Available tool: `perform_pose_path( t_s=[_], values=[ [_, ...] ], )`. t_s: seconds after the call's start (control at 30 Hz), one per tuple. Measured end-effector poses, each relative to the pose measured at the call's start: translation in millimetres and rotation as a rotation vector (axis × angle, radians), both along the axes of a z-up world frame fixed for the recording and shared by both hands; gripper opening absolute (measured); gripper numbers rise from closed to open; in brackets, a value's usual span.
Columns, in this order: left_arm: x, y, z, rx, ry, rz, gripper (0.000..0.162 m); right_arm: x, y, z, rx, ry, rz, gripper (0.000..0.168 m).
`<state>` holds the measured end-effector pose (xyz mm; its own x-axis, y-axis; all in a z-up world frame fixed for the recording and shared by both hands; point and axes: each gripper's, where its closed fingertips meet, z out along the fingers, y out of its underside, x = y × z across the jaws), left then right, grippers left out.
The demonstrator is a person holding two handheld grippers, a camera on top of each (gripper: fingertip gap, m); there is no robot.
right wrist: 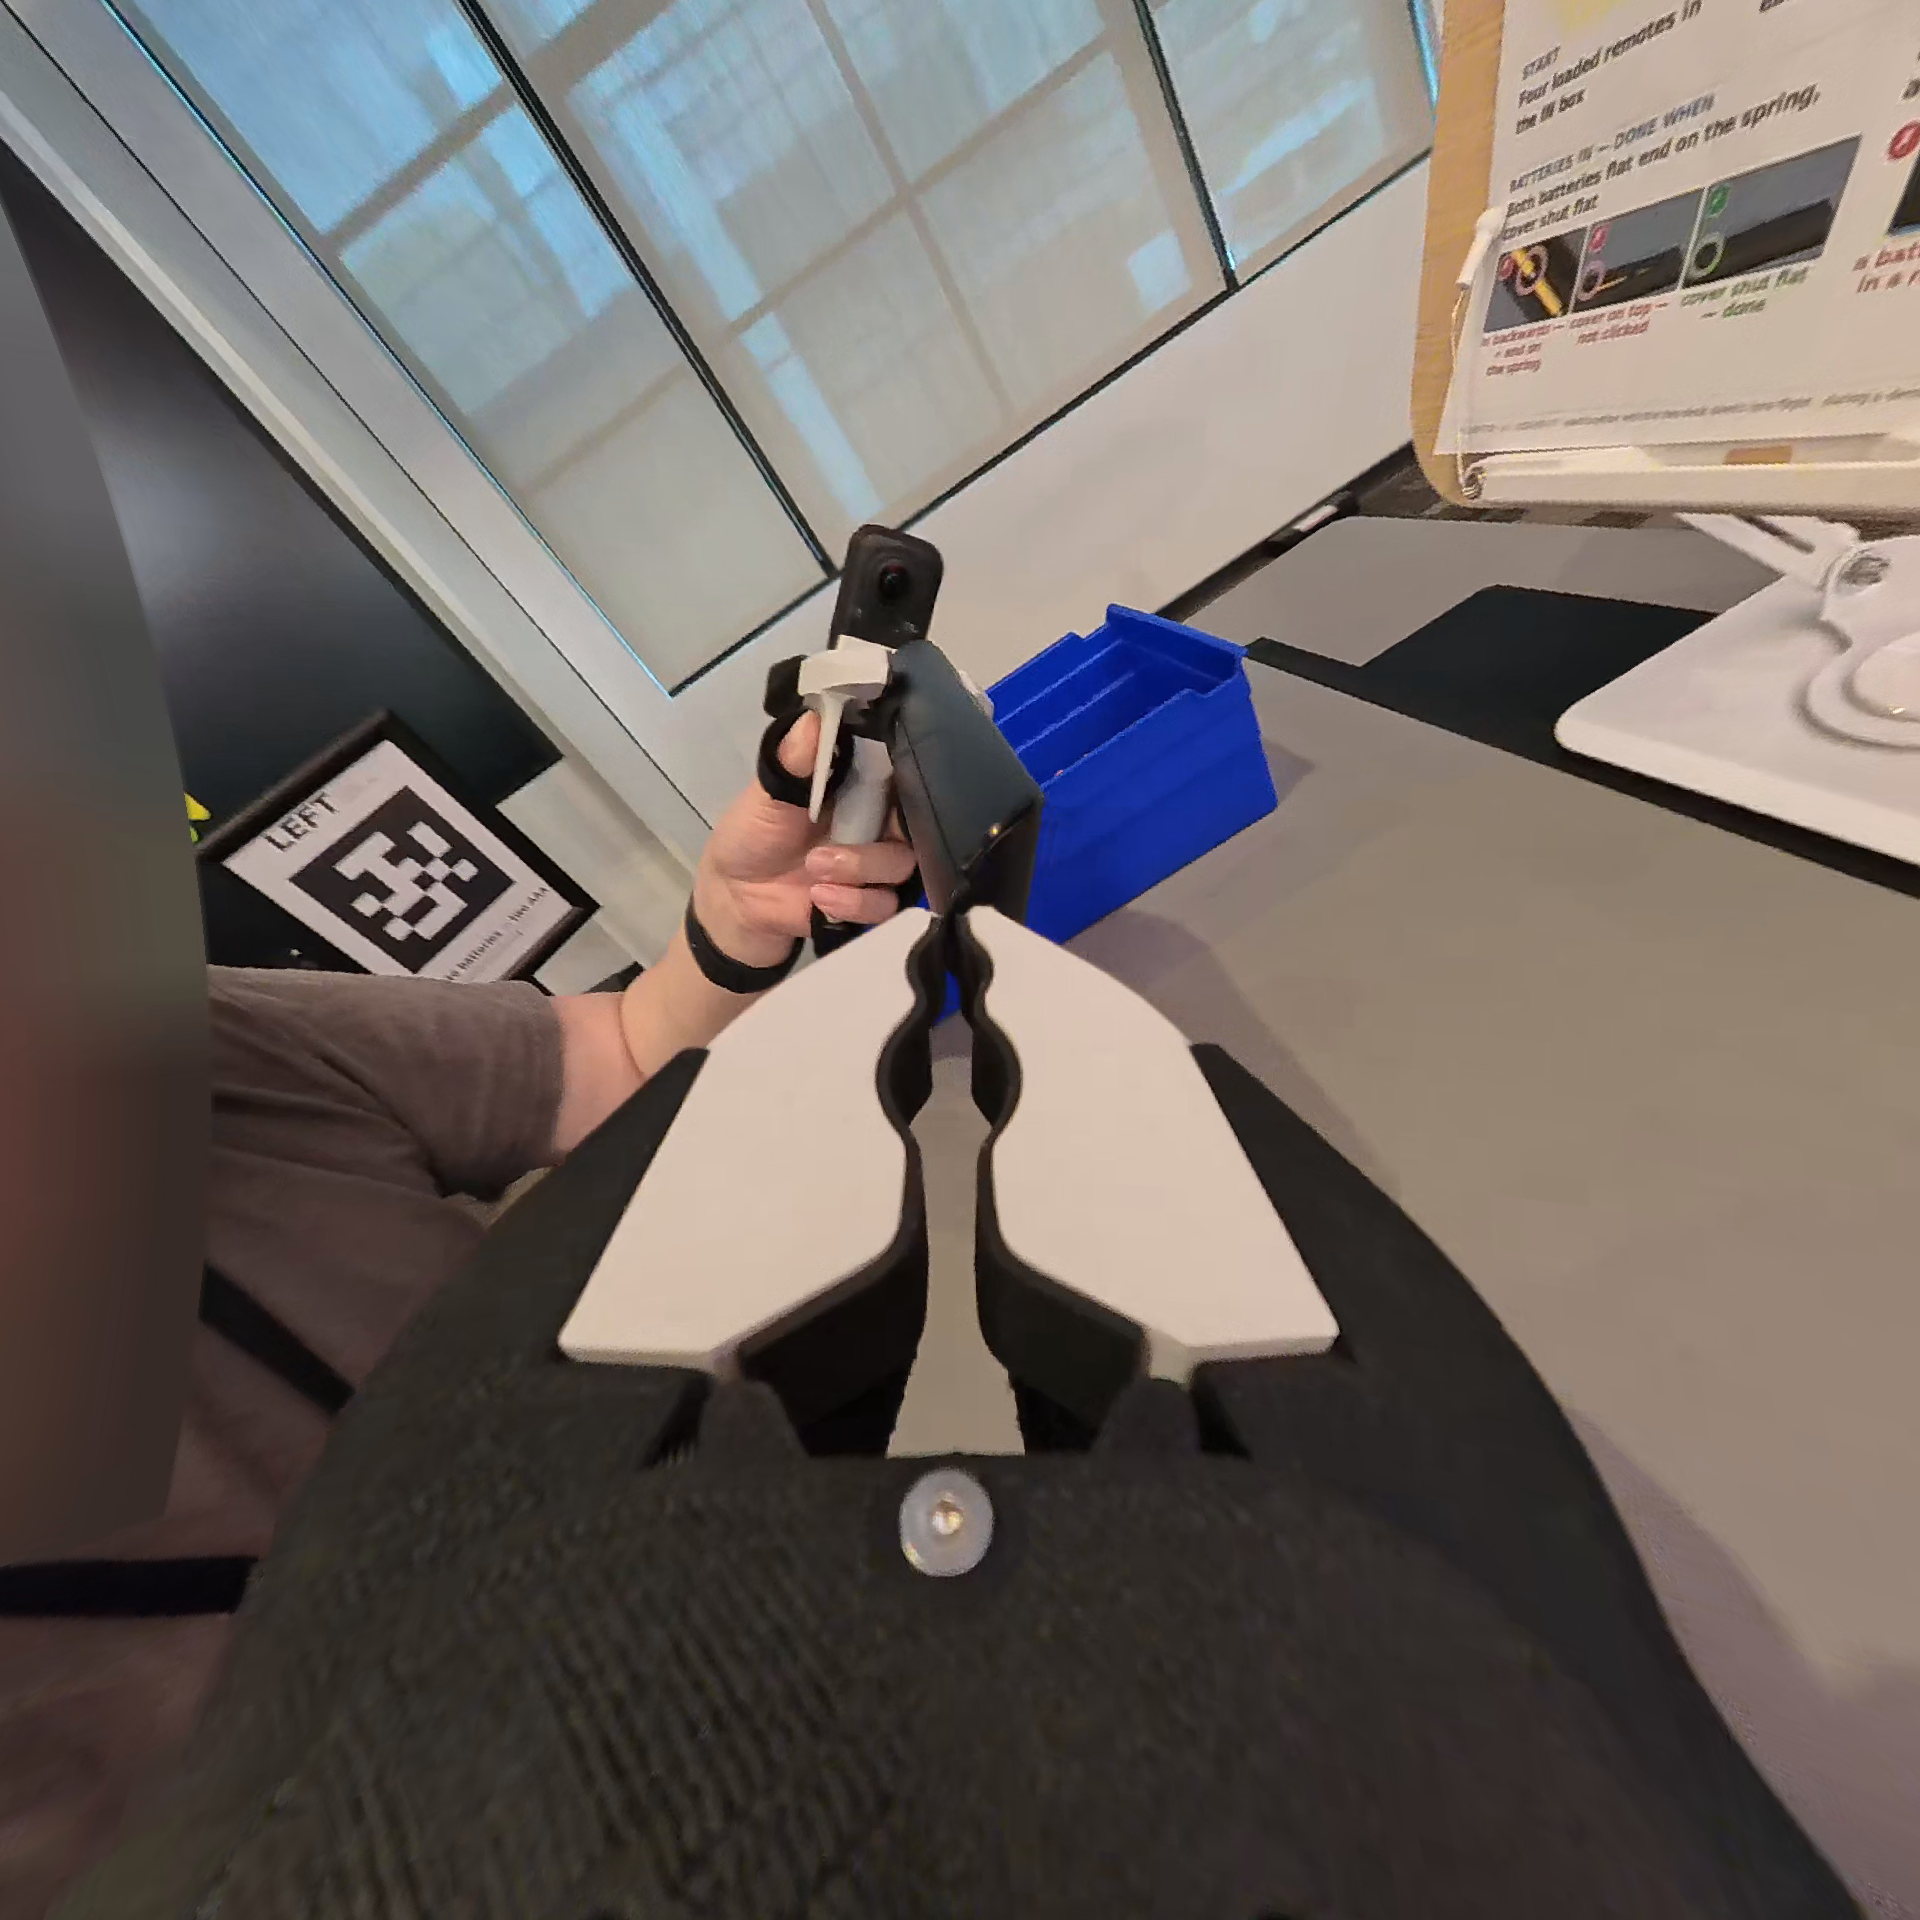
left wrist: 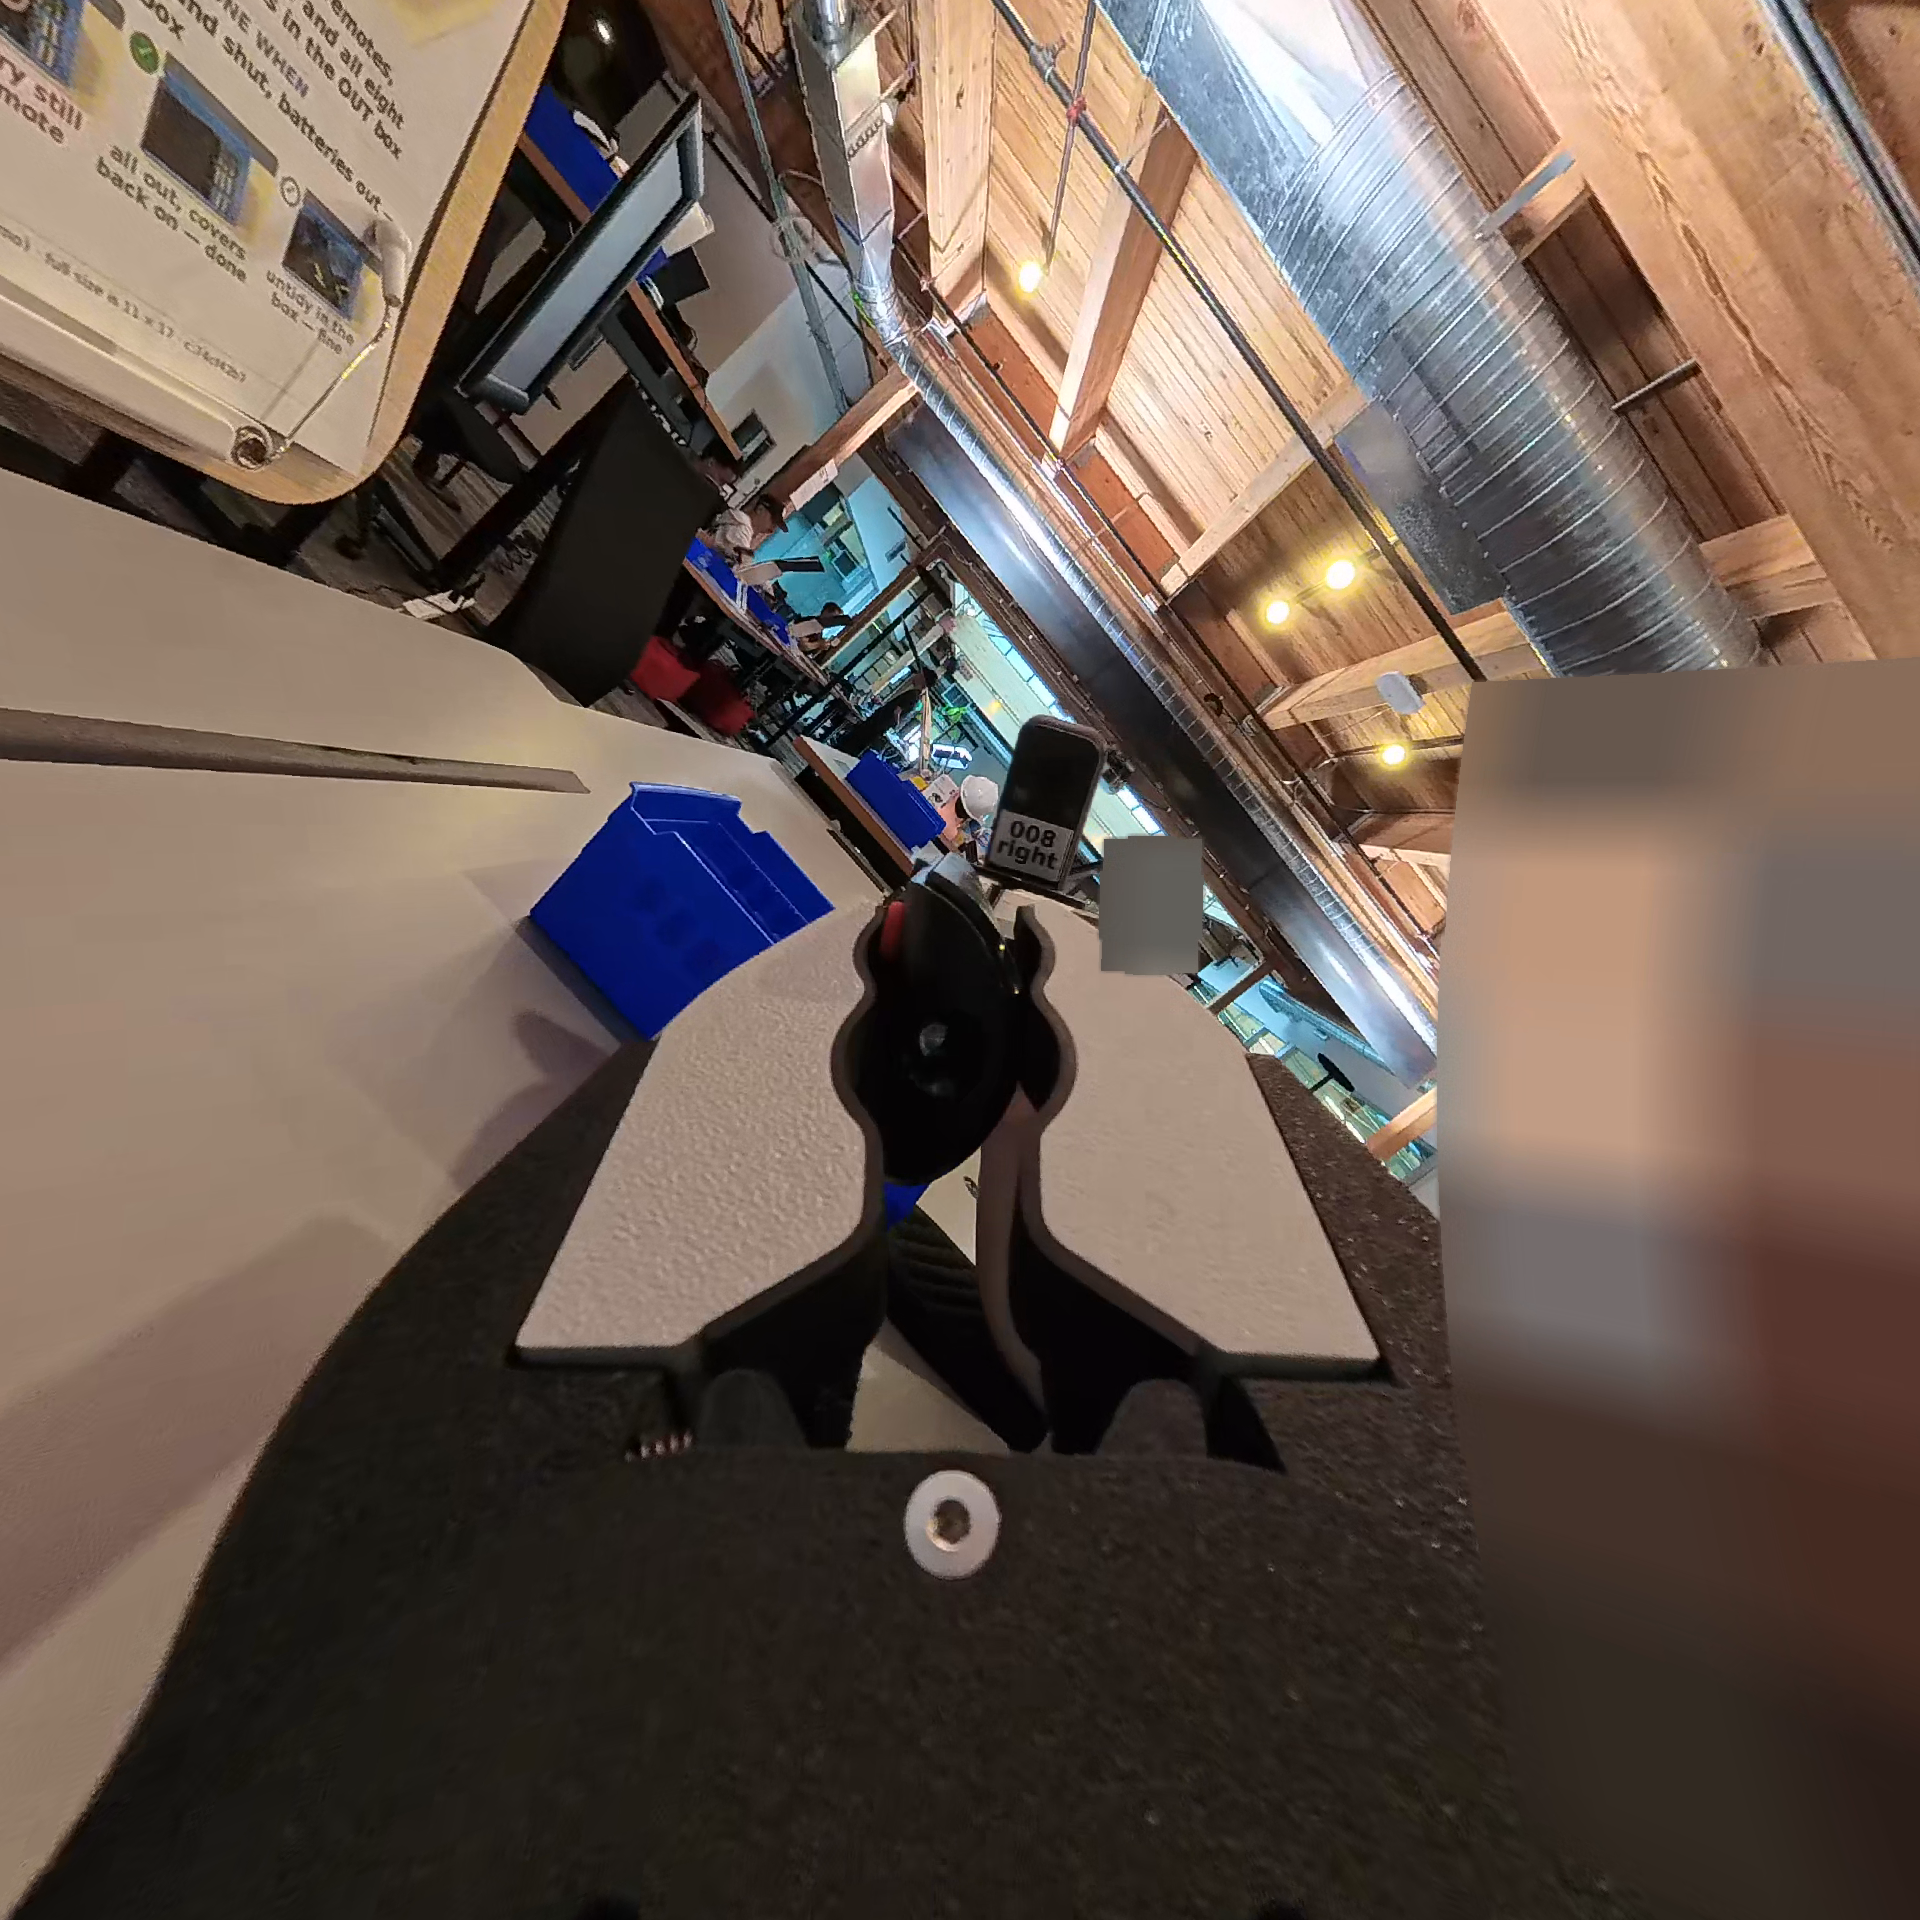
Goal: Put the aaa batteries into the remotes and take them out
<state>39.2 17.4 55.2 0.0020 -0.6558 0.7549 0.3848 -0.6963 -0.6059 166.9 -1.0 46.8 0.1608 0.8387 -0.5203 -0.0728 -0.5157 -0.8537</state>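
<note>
In the left wrist view my left gripper (left wrist: 945, 935) is shut on a black remote (left wrist: 935, 1049), seen end-on with a red button at its far end. In the right wrist view the same remote (right wrist: 956, 790) is held up above the grey table (right wrist: 1455, 1039) by the left gripper (right wrist: 852, 748), which a hand (right wrist: 769, 862) holds. My right gripper (right wrist: 951, 920) is shut, its tips pinching the thin lower edge of the remote's back cover. The right gripper's camera (left wrist: 1049, 790) shows just beyond the remote. No batteries are visible.
A blue bin (right wrist: 1143, 779) stands on the table behind the remote; it also shows in the left wrist view (left wrist: 665, 914). An instruction board (right wrist: 1662, 260) and a white stand (right wrist: 1766, 707) are at the right. A framed marker sign (right wrist: 395, 883) is at the left.
</note>
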Motion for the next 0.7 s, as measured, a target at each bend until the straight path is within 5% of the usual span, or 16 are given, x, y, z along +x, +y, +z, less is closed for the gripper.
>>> perform_pose_path(
  t_s=[0.7],
  values=[
    [2.8, -2.6, -0.4, 0.004, -0.006, -0.014, 0.023, 2.4, -2.5, -2.0, -0.041, 0.004, 0.034, 0.000]
  ],
)
